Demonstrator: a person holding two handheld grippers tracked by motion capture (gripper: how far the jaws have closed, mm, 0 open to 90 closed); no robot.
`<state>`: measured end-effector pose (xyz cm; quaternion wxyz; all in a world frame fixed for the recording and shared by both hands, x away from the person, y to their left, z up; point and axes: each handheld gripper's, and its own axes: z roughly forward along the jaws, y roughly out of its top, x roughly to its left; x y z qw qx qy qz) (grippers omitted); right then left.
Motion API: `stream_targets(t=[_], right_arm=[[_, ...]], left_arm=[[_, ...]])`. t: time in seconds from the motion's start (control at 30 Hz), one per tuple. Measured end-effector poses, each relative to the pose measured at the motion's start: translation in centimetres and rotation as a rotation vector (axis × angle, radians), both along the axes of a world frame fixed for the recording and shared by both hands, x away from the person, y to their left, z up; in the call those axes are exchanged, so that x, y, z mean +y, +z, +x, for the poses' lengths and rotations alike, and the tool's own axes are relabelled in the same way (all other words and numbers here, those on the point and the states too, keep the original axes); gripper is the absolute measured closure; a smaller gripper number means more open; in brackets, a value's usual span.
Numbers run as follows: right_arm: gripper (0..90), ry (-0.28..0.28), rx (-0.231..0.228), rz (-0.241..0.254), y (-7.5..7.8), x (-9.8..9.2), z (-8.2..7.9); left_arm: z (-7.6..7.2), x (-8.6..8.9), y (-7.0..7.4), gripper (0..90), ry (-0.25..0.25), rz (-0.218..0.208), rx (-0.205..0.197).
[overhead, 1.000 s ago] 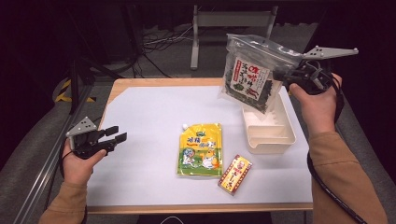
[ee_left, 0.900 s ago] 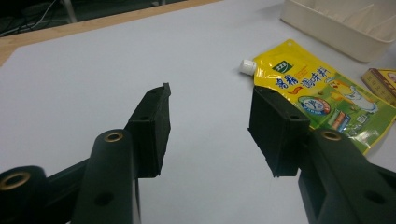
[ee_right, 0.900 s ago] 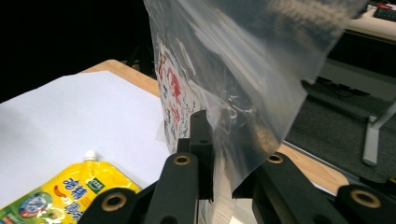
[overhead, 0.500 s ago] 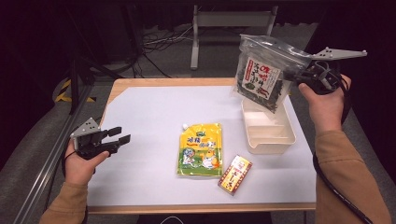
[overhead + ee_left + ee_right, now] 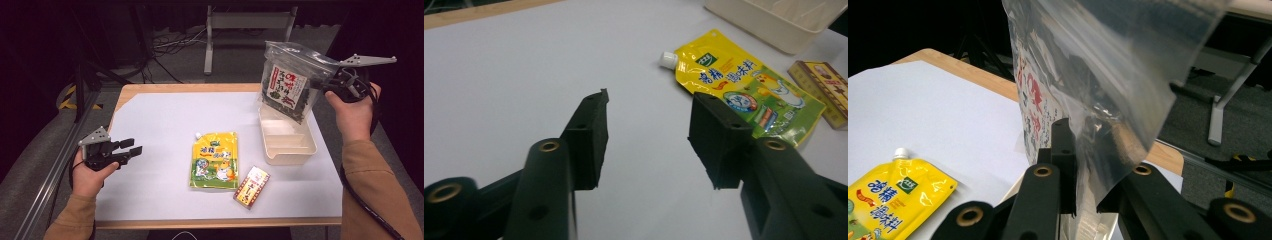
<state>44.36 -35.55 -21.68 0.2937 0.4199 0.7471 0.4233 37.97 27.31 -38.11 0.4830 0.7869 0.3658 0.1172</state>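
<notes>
A clear bag of dark seaweed with a red-and-white label [image 5: 289, 84] hangs in the air above the far end of the cream tray [image 5: 311, 148]. My right gripper [image 5: 322, 82] is shut on the bag's right edge; in the right gripper view the plastic [image 5: 1088, 65] is pinched between the jaws [image 5: 1087, 170]. My left gripper [image 5: 131, 148] hovers over the table's left side, open. Its jaws [image 5: 649, 135] have just been closing a little, with nothing between them. A yellow spouted pouch [image 5: 215, 160] lies flat mid-table.
A small red-and-yellow box [image 5: 251, 186] lies near the front edge, right of the pouch. The pouch [image 5: 744, 95], box [image 5: 824, 85] and tray [image 5: 774, 20] sit beyond the left gripper. White paper covers the wooden table [image 5: 165, 120].
The right gripper has carried the seaweed bag to the right and slightly lower, over the tray's far end. The left hand has stayed in place.
</notes>
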Motion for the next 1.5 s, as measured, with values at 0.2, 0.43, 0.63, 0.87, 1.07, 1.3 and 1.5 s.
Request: stream_targets(t=[0.2, 0.43, 0.63, 0.87, 1.07, 1.3, 1.5], right_arm=[[82.4, -0.026, 0.017, -0.005, -0.6, -0.8, 0.2], [82.2, -0.042, 0.034, -0.007, -1.1, -1.3, 0.4], [81.9, -0.049, 0.048, 0.001, -1.8, -1.5, 0.6], [81.6, -0.05, 0.06, 0.012, -2.6, -1.5, 0.7], [80.8, -0.043, 0.075, 0.02, -3.3, -1.6, 0.8], [79.0, -0.049, 0.108, 0.028, -4.1, -1.6, 1.0], [75.1, -0.064, 0.114, 0.042, -4.4, -1.9, 0.9]], left_arm=[[0.1, -0.1, 0.0, 50.6, -0.003, 0.006, 0.0], [0.1, -0.3, -0.1, 49.0, -0.002, 0.001, 0.006], [0.2, -0.4, -0.2, 47.7, -0.015, 0.005, 0.007], [0.3, -0.4, -0.2, 46.7, -0.018, 0.007, 0.008], [0.4, -0.6, -0.3, 45.4, -0.025, 0.007, 0.011], [0.7, -1.0, -0.3, 42.7, -0.035, 0.009, 0.028], [1.1, -1.4, -0.4, 41.8, -0.044, 0.011, 0.037]])
